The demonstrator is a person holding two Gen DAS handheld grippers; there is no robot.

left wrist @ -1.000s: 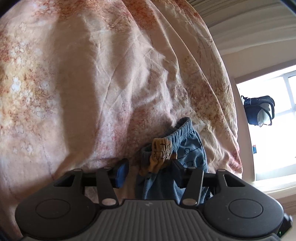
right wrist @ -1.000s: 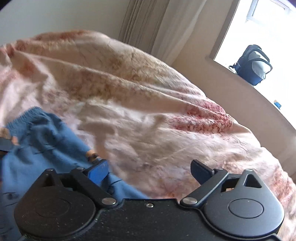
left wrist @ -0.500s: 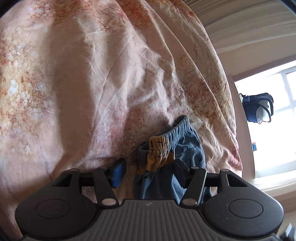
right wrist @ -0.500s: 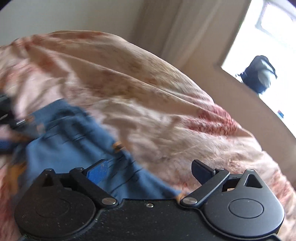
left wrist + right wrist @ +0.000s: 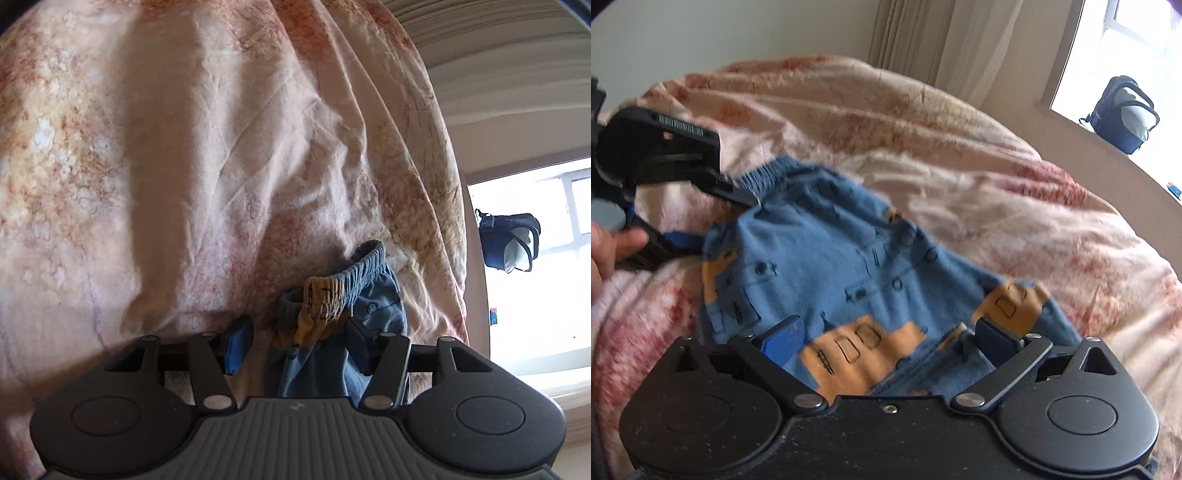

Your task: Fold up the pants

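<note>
Lying spread over a pink flowered bedcover (image 5: pixel 960 155), small blue pants (image 5: pixel 827 258) with orange patches, waistband toward ten o'clock in the right wrist view. Hovering over the near hem, the right gripper (image 5: pixel 890 338), jaws standing wide apart, pads not pressing on the cloth, one blue pad at eight o'clock and the other at four o'clock. Reaching in at nine o'clock, the left gripper (image 5: pixel 713 218), one finger lying along the waistband, a hand (image 5: pixel 609 251) showing behind it at the picture's edge. Seen from the left wrist: left gripper (image 5: pixel 295 332) standing partly apart with the bunched waistband of the pants (image 5: pixel 343 291) between the fingers, nearer the four o'clock one; pressing or not, cannot tell. Sitting on the sill at two o'clock, a dark backpack (image 5: pixel 1123 114).
</note>
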